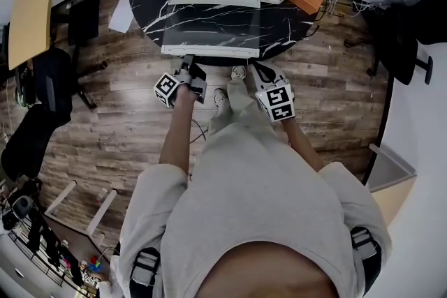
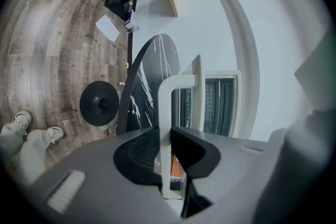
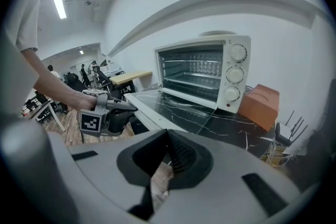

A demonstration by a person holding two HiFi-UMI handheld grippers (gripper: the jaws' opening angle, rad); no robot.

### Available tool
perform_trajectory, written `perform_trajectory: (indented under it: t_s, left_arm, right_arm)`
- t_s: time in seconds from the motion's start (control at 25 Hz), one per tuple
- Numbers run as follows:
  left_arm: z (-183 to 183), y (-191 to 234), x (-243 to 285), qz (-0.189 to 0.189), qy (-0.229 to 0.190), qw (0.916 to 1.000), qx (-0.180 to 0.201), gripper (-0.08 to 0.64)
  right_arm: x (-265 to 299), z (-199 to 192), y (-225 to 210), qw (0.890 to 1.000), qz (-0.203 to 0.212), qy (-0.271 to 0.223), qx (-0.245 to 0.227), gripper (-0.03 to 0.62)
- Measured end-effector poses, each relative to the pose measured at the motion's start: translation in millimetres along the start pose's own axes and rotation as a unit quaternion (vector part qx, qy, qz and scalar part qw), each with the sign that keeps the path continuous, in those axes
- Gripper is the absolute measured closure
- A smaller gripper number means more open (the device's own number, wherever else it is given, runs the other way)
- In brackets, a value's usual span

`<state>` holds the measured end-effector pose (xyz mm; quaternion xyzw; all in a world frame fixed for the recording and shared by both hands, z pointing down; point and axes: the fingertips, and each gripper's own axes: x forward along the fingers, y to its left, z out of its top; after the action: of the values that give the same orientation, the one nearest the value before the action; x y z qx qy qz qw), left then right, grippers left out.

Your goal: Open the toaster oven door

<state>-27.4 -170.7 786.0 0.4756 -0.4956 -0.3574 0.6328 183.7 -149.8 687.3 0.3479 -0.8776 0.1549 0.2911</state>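
Toaster oven door [image 1: 209, 28], white-framed glass, lies flat in head view. Left gripper [image 2: 166, 131] view alone shows my fingers pinching its white bar handle [image 2: 165, 102]. Right gripper [image 3: 167, 132] fingers are pressed together, with wooden plank floor [image 1: 133, 129] open below.

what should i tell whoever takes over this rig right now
Left gripper: shut on the white bar handle of the glass oven door.
Right gripper: shut, empty, clear of the door.
The white toaster oven sits on the round black marble table.
Done: the door is down, about level, cavity open.
Left: probably just release the handle and back away.
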Motion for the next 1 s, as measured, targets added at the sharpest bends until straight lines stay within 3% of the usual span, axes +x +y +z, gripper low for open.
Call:
perform_trajectory:
  t_s: [0.64, 1.0]
  left_arm:
    - [-0.6, 13.2, 3.8, 0.051, 0.006, 0.9986, -0.01, 0.482]
    - [-1.4, 13.0, 2.4, 0.049, 0.01, 0.9987, -0.005, 0.48]
  right_arm:
    - [8.1, 0.7, 1.4, 1.0, 0.003, 0.006, 0.004, 0.58]
    - [5.3, 2.0, 6.0, 1.0, 0.005, 0.004, 0.001, 0.58]
